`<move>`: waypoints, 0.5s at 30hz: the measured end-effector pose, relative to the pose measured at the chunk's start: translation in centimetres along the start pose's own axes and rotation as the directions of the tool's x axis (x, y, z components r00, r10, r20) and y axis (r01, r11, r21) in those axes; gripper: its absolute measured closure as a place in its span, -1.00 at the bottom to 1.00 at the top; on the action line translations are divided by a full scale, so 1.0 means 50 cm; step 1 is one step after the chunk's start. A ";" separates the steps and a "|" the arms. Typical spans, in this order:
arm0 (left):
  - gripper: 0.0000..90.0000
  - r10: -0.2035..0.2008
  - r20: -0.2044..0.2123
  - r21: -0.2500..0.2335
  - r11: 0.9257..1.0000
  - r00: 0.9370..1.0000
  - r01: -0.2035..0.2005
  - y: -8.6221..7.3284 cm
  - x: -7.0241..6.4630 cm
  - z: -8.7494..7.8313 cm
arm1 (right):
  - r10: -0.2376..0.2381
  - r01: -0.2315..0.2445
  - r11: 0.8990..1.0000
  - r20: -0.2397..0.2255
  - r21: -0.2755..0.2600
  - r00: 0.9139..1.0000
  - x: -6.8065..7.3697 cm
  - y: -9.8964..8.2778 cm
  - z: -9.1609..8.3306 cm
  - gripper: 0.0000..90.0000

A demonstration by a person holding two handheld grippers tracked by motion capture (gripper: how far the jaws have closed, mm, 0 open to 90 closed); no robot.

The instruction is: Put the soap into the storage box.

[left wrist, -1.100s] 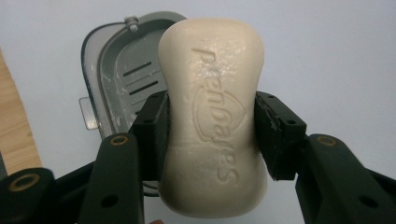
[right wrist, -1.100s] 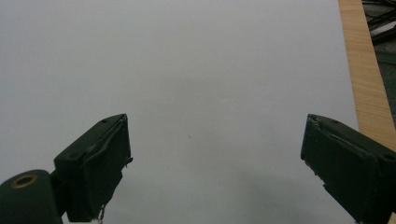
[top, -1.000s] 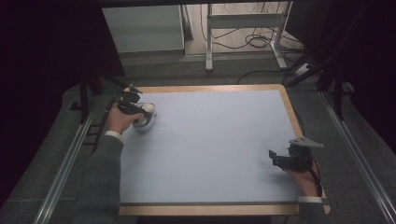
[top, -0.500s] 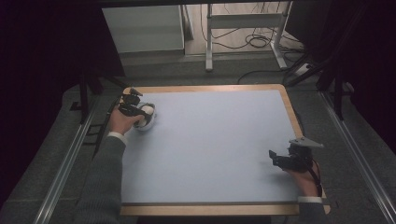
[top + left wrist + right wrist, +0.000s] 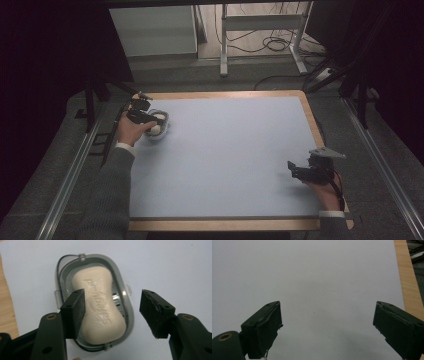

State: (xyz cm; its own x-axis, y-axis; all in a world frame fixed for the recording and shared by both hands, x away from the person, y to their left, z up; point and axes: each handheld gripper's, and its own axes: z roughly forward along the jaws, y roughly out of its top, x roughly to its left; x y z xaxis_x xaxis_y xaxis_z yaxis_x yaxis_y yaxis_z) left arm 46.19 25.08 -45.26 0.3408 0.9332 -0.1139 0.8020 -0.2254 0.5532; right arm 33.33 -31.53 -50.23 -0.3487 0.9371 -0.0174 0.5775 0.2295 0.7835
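At about four o'clock on the counter (image 5: 225,165), the right gripper (image 5: 300,171) rested with its jaws spread wide, nothing between them. Farther off, near ten o'clock, the left gripper (image 5: 112,312) hovered over the soap (image 5: 101,307); its jaws had just been opening and stood released, one over the bar. The soap lay inside a grey soap dish (image 5: 122,290).

We find the soap (image 5: 101,307) partly hidden behind one jaw; its embossed lettering is blurred. In the high view, the dish (image 5: 161,131) is partly covered by the left gripper (image 5: 142,116).
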 end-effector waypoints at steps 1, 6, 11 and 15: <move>-0.18 0.010 0.003 -0.002 1.000 1.000 -0.010 -0.001 -0.005 -0.003 | 0.001 -0.001 1.000 0.000 0.000 1.000 0.000 0.000 0.000 -0.82; -0.23 0.063 0.020 -0.010 0.998 0.998 -0.063 -0.013 -0.035 -0.017 | -0.001 0.001 1.000 0.002 -0.003 1.000 -0.001 0.000 -0.001 -0.82; -0.25 0.120 0.067 -0.029 0.993 0.991 -0.118 -0.037 -0.060 -0.030 | -0.004 0.004 1.000 0.000 -0.007 1.000 0.002 0.001 -0.001 -0.82; -0.29 0.157 0.093 -0.054 0.987 0.983 -0.152 -0.064 -0.078 -0.042 | -0.011 0.011 1.000 -0.004 -0.009 1.000 0.007 0.002 -0.002 -0.82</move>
State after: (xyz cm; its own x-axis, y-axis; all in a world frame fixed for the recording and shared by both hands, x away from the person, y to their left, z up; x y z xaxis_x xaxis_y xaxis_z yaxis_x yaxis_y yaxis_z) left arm 41.26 22.74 -44.85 0.5062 0.8564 -0.1019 0.7133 -0.3494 0.6076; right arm 33.22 -31.20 -50.09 -0.3579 0.9335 -0.0232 0.5670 0.2370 0.7889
